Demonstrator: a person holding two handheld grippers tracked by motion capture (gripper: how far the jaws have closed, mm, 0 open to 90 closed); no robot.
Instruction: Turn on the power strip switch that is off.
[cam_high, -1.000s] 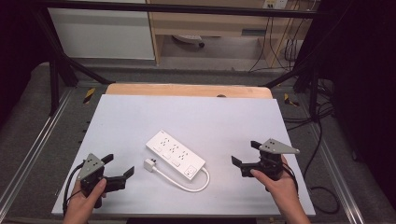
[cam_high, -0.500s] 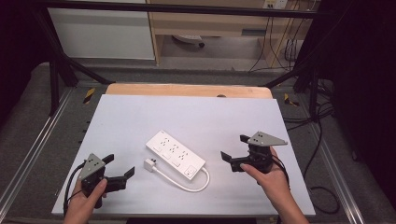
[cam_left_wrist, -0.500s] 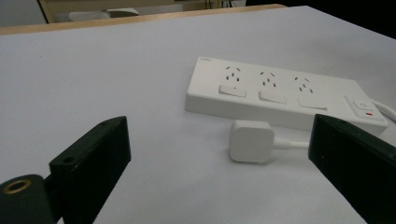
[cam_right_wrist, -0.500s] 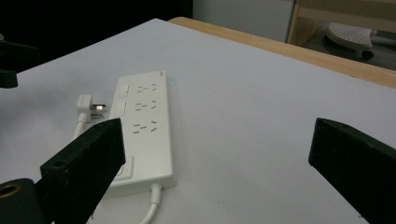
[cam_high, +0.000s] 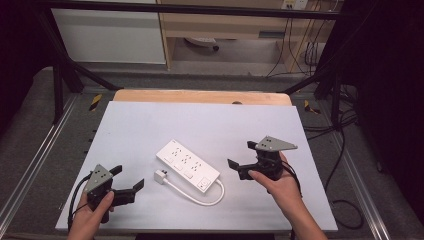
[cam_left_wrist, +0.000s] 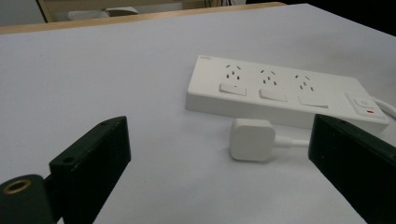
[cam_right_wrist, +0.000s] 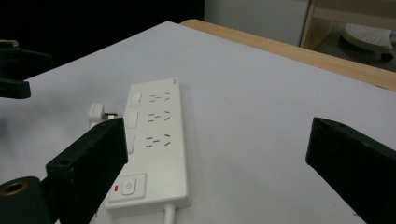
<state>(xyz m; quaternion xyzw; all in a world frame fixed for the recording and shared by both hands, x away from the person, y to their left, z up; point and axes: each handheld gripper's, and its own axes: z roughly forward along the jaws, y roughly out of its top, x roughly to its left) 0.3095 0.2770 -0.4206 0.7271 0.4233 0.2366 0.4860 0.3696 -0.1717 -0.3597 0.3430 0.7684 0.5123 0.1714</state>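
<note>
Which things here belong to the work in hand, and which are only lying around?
Belong to the work:
- power strip
- its plug and cord
- left hand-held gripper, open
- right hand-held gripper, open

Only lying around:
- cables on the floor
- wheeled base under the shelf

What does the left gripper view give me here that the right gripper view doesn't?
Left gripper view: the plug's smooth back lying just in front of the power strip's long side, framed between the open jaws. Right gripper view: the strip end-on, its power button nearest, the plug's metal prongs, and the left gripper beyond. Both: three sockets with switches, white table.
</note>
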